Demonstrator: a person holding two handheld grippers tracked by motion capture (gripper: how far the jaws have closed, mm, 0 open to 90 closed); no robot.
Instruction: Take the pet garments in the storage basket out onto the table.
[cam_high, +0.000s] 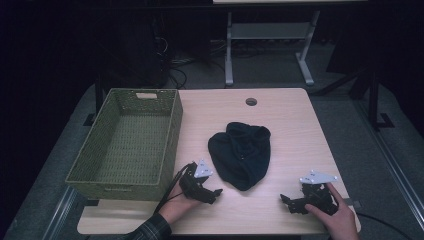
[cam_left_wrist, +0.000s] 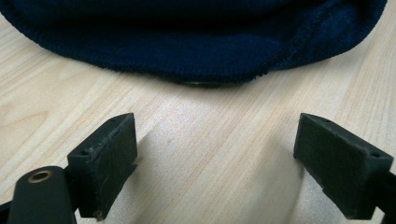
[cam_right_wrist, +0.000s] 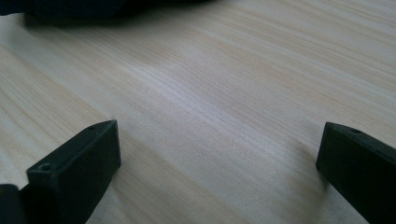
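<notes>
A dark navy knitted hat (cam_high: 241, 153) lies crumpled in the middle of the light wooden table (cam_high: 290, 120). My left gripper (cam_high: 216, 193) rests low on the table just left of the hat's near edge, open, nothing between its jaws. In the left gripper view the hat's ribbed hem (cam_left_wrist: 196, 51) lies a short way ahead of the open left gripper (cam_left_wrist: 215, 163). My right gripper (cam_high: 286, 201) sits near the table's front right, open and empty, pointing left. Over bare wood, the right gripper view shows the right gripper (cam_right_wrist: 217, 163) with a dark edge of the hat (cam_right_wrist: 79, 9) far off.
A green woven basket (cam_high: 172, 135) stands empty on the table's left side, close to my left hand. A round cable hole (cam_high: 251, 101) sits near the far edge. Beyond the table are a white desk frame (cam_high: 270, 35) and cables on the floor.
</notes>
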